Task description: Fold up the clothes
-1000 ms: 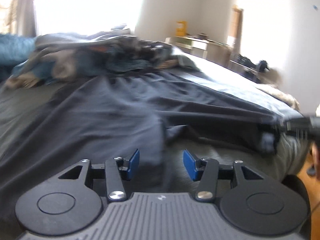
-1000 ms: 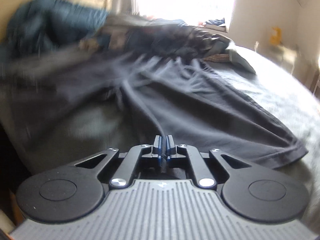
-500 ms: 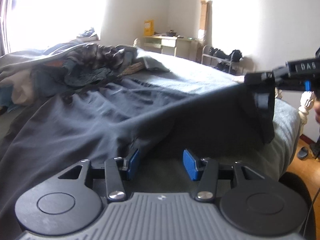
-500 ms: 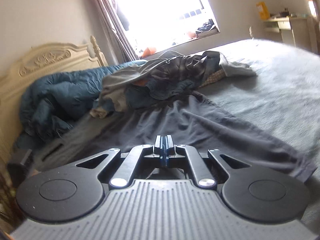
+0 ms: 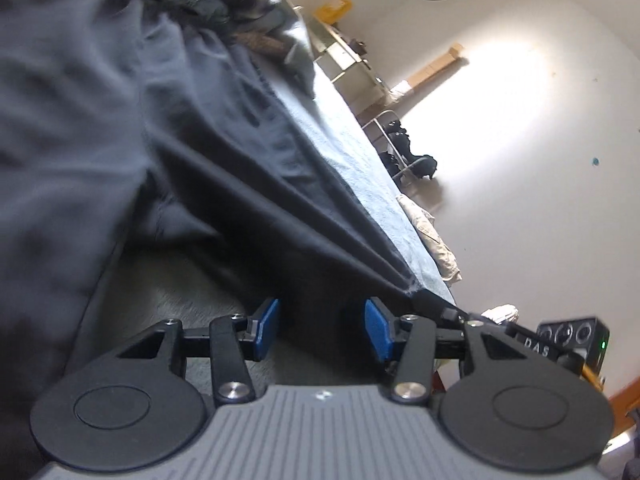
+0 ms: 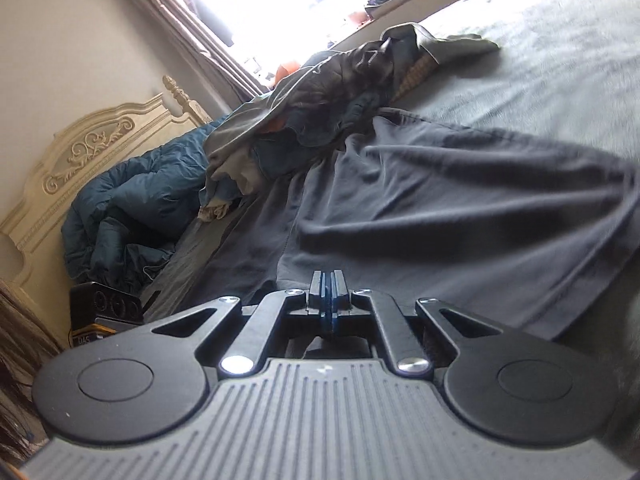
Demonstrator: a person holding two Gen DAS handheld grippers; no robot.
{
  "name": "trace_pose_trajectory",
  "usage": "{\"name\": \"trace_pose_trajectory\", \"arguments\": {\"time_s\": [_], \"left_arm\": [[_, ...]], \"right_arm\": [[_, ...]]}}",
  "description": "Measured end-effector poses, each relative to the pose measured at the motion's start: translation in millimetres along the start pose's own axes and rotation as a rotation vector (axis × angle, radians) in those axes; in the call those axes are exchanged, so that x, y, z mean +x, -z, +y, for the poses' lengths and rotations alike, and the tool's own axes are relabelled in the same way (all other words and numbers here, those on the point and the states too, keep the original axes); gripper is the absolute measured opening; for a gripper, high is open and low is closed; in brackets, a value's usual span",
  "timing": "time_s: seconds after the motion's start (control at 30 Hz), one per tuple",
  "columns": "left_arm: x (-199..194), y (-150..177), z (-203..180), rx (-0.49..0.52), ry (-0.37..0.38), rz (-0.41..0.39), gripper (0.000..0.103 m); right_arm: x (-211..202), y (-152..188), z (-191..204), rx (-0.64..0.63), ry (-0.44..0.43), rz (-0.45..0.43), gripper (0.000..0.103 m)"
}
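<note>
Right gripper clamped on dark grey cloth garment; left gripper half open, gripping nothing, over grey bed cover.

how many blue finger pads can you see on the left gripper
2: one pad on the left finger, one pad on the right finger, apart, with the dark garment beyond the gap. None looks hidden.

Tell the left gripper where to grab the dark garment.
Grip the garment at its loose edge just ahead of the open left gripper, coming in low from the near side. The right gripper already pulls one corner taut, so the fabric fans out there.
</note>
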State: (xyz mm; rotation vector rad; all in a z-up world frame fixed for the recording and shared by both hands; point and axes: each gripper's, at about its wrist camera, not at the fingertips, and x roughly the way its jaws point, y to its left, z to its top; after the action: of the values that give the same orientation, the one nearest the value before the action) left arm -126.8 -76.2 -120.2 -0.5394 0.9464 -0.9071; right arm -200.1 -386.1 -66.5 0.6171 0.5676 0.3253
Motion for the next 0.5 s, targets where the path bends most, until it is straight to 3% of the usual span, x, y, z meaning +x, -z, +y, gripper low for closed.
{"name": "trace_pose_trajectory", "arguments": {"time_s": [0.1, 0.3, 0.37, 0.5], "left_arm": [[-0.3, 4.3, 4.2, -0.013, -0.011, 0.003, 0.048], [-4.8, 9.6, 7.4, -0.015, -0.021, -0.009, 0.048], [-6.0, 10.2, 7.2, -0.009, -0.027, -0.011, 0.048], [-12.3, 11.8, 5.1, 0.003, -0.042, -0.018, 0.048]], "right_arm": [[-9.5, 9.4, -7.0, 0.041, 0.011, -0.029, 0.006], [-46.3, 30.9, -22.4, 0.185, -0.048, -0.101, 0.009], [-50.5, 43.8, -14.8, 0.156, -0.051, -0.083, 0.025], [-39.1, 64.9, 11.1, 0.022, -0.022, -0.028, 0.042]]}}
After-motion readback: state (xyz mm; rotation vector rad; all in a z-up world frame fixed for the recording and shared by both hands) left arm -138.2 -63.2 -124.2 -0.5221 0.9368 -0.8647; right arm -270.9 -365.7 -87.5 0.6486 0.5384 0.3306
